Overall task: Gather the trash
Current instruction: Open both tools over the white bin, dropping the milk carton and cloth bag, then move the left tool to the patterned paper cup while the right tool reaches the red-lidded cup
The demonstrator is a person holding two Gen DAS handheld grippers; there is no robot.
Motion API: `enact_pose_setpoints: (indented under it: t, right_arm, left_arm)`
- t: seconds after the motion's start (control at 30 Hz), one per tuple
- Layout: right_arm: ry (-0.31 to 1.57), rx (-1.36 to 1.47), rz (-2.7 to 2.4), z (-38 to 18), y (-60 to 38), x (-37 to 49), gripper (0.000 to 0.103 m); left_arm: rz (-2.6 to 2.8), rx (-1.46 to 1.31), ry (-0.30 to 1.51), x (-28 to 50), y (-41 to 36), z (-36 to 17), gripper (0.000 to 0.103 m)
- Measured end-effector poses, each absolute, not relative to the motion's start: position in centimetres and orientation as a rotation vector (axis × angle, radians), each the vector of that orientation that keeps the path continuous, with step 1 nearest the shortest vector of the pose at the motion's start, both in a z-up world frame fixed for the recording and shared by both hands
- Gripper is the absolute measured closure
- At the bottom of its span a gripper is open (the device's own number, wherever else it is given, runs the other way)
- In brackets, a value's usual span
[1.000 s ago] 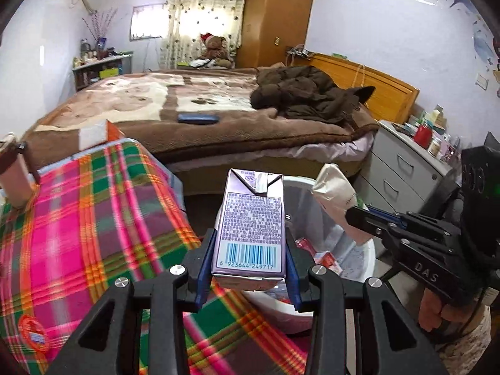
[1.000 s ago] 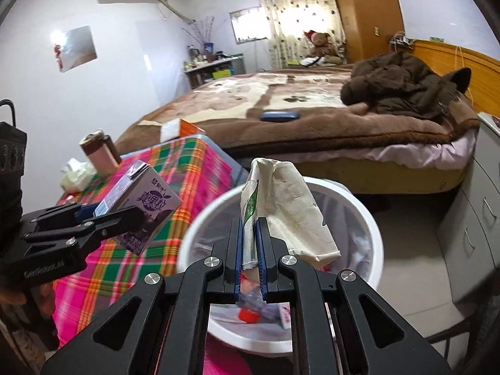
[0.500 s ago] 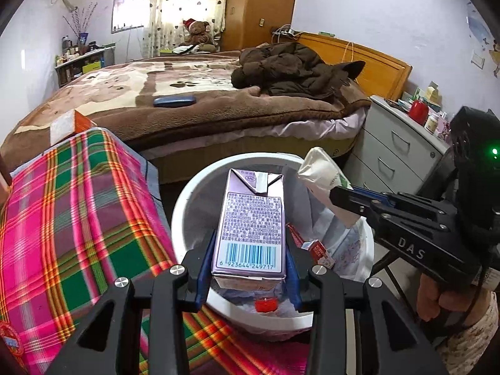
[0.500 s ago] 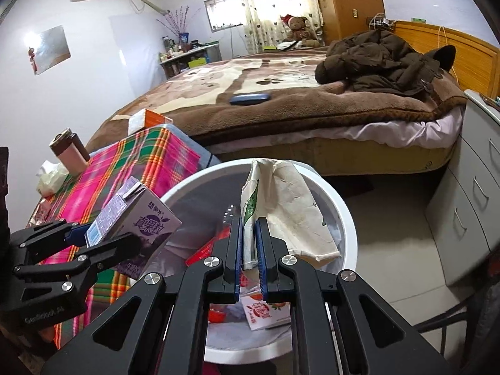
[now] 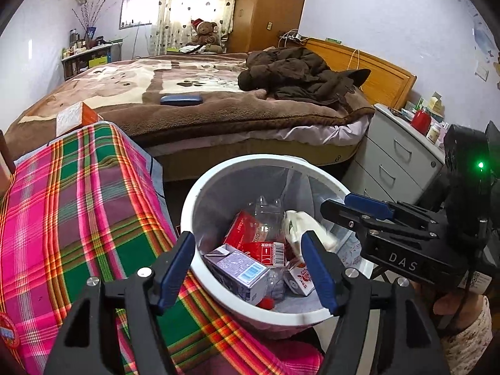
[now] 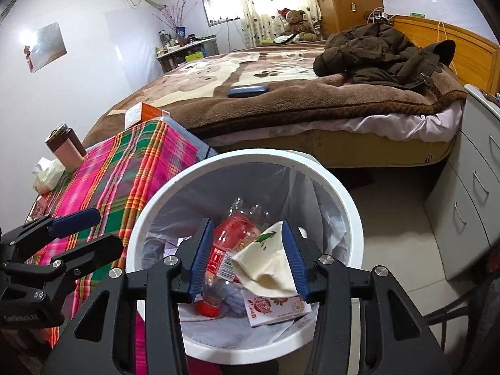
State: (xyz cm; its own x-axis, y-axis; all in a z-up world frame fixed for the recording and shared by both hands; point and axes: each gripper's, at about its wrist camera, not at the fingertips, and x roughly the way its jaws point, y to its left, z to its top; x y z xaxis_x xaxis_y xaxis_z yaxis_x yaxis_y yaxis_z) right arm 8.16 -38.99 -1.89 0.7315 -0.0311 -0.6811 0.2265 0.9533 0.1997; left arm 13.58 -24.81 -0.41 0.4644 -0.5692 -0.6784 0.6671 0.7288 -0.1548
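Observation:
A white bin (image 5: 218, 168) lined with a clear bag stands beside the table. My left gripper (image 5: 247, 243) hangs over it, its jaws opening, nothing pressed between the pads. The purple milk carton (image 5: 237, 272) lies on its side in the bin below them. My right gripper (image 6: 247, 234) is also over the bin (image 6: 250, 156), jaws opening. The cream paper bag (image 6: 265, 262) sits loose between them, dropping onto the trash. A clear bottle with a red label (image 6: 231, 234) and a red-and-white carton (image 6: 272, 307) lie in the bin. Each gripper shows in the other's view: right gripper (image 5: 343, 207), left gripper (image 6: 100, 232).
A table with a pink and green plaid cloth (image 5: 78, 203) adjoins the bin on the left, bearing a pink tumbler (image 6: 67, 147) and tissues (image 6: 47, 172). Behind are a bed (image 5: 218, 106) with a brown jacket (image 5: 297, 75), and grey drawers (image 5: 400, 162) to the right.
Both grippers have opened. The purple carton has left the left jaws and lies in the bin; the paper bag has slipped free of the right jaws. The left gripper moved from the table edge to over the bin.

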Motion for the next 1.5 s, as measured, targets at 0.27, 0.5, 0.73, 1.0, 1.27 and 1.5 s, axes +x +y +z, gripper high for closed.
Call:
enact_pose_setpoints:
  t: [0.27, 0.5, 0.73, 1.0, 1.27, 1.5]
  right_arm:
    - [0.705, 0.282, -0.131, -0.9, -38.0, 7.7, 0.056]
    - [0.676, 0.278, -0.092, -0.1, -36.0, 7.7, 0.056]
    - [0.645, 0.263, -0.018, 0.5, -33.0, 8.0, 0.056]
    - [0.639, 0.238, 0.079, 0.6, -29.0, 8.9, 0.056]
    - [0.655, 0.22, 0.187, 0.5, -24.4, 10.3, 0.047]
    - [0.686, 0.176, 0.279, 0.2, -20.2, 11.2, 0.047]
  left_arm:
    - [-0.723, 0.11, 0.759, 13.7, -22.4, 0.4, 0.031]
    - [-0.672, 0.087, 0.725, 13.3, -19.5, 1.3, 0.03]
    - [-0.588, 0.066, 0.691, 13.1, -15.4, 2.1, 0.029]
    - [-0.482, 0.035, 0.67, 13.3, -10.2, 2.3, 0.028]
    - [-0.373, -0.018, 0.665, 14.0, -3.8, 1.9, 0.027]
    - [-0.261, -0.062, 0.659, 14.4, 2.2, 1.7, 0.026]
